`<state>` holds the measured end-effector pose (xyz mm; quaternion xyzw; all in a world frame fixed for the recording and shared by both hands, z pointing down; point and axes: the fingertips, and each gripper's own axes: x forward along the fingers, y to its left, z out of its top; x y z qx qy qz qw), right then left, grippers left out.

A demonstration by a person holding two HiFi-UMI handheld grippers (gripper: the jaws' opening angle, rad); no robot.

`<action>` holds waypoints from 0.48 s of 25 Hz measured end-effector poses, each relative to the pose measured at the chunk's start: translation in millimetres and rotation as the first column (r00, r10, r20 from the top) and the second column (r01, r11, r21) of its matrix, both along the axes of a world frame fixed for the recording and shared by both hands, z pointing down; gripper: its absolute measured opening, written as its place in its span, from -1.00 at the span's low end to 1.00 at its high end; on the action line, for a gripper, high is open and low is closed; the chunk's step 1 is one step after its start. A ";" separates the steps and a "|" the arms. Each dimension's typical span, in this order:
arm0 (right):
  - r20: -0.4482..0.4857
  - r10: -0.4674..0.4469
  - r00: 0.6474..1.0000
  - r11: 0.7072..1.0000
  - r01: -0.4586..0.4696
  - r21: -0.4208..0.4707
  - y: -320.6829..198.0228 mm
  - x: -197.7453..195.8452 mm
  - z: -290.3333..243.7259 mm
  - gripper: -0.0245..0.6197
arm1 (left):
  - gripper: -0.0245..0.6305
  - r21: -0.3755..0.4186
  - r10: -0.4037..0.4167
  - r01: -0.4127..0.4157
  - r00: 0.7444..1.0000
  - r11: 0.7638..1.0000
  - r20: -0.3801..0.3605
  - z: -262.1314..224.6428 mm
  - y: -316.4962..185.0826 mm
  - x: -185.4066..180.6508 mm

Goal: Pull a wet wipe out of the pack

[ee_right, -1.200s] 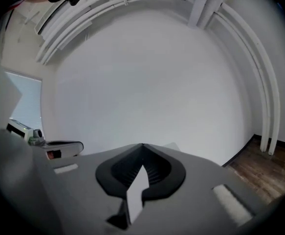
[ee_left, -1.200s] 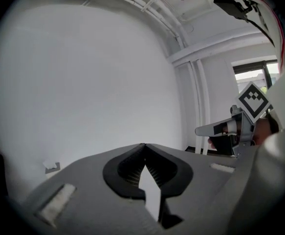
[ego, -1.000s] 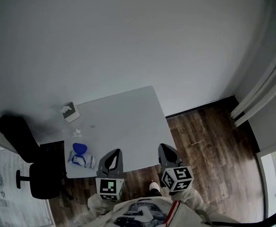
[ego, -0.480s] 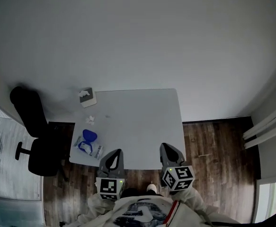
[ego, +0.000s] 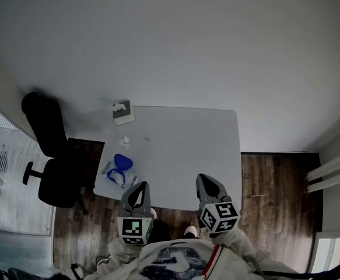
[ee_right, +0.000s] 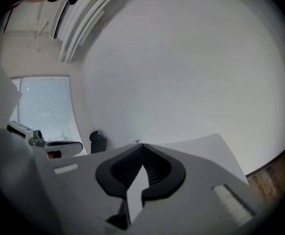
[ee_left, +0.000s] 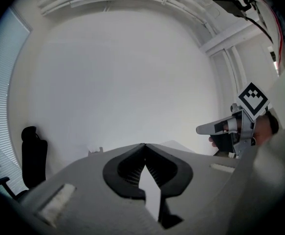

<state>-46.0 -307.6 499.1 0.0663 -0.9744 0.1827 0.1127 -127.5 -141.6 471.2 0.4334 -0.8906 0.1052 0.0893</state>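
One pack of wet wipes (ego: 116,174) lies at the near left corner of the smooth white table (ego: 187,147), a flat soft pouch with a blue lid (ego: 123,161). It looks light and may slide; the wipe should be limp and moist, best pinched at a loose fold. The left gripper (ego: 139,188) and right gripper (ego: 203,181) are both pressed together, empty, short of the pack.

Table (ego: 181,150): one.
Items on the table: three.
- Wipe pack (ego: 120,171): one, at 8 o'clock.
- Crumpled white wad (ego: 125,140): one, at 9 o'clock.
- Tissue box (ego: 122,112): one, at the 10 o'clock corner.

Office chair (ego: 59,182): one (black, off the table's 9 o'clock side).
Grippers: two, namely the left gripper (ego: 142,185) and the right gripper (ego: 202,178), both at 6 o'clock.
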 end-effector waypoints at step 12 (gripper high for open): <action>-0.052 0.013 0.999 0.999 -0.011 0.044 46.8 -97.7 0.2 -0.91 | -0.91 0.037 0.017 -0.015 0.999 0.999 -0.039 8.4 44.7 -106.4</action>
